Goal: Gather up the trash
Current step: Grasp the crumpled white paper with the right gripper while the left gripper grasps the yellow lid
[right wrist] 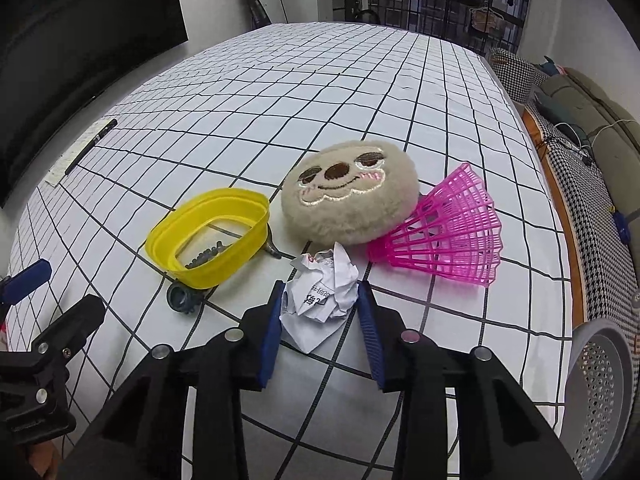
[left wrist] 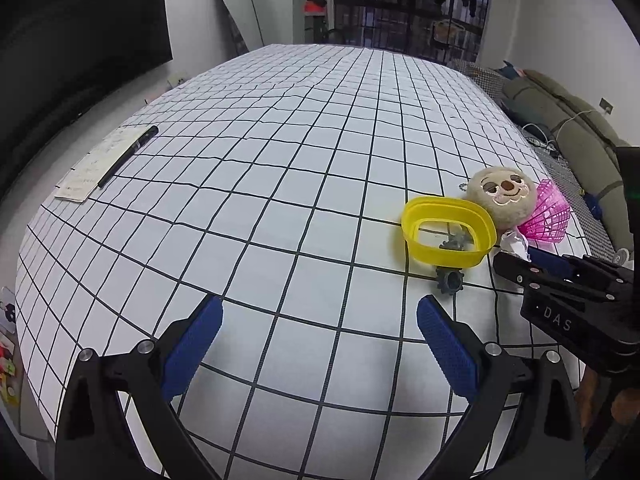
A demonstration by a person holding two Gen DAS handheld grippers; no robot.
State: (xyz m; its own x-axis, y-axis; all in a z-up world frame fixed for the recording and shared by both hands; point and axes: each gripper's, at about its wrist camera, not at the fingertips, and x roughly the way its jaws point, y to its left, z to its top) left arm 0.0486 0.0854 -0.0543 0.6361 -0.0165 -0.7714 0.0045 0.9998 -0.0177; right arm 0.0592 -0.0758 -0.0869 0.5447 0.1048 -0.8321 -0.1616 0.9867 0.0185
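A lived-in room of a home, used as a work spot.

A table under a white grid-checked cloth (left wrist: pixel 304 152) fills the middle; behind it clothes hang on a black wire rack (left wrist: pixel 408 4), a mirror (left wrist: pixel 238 8) leans on the wall, and a sofa (left wrist: pixel 568 120) with charging cables runs along the right side. A perforated grey laundry basket (right wrist: pixel 600 396) stands beside the table.

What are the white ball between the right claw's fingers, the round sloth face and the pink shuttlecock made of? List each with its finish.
White ball: crumpled paper, matte; sharp creases and printed characters show.
Sloth face: plush fabric, fuzzy beige pile; the eyes, nose and mouth look embroidered.
Pink shuttlecock: probably molded plastic, glossy and translucent, with an open ribbed lattice skirt.
The right claw brackets the paper; contact is unclear.
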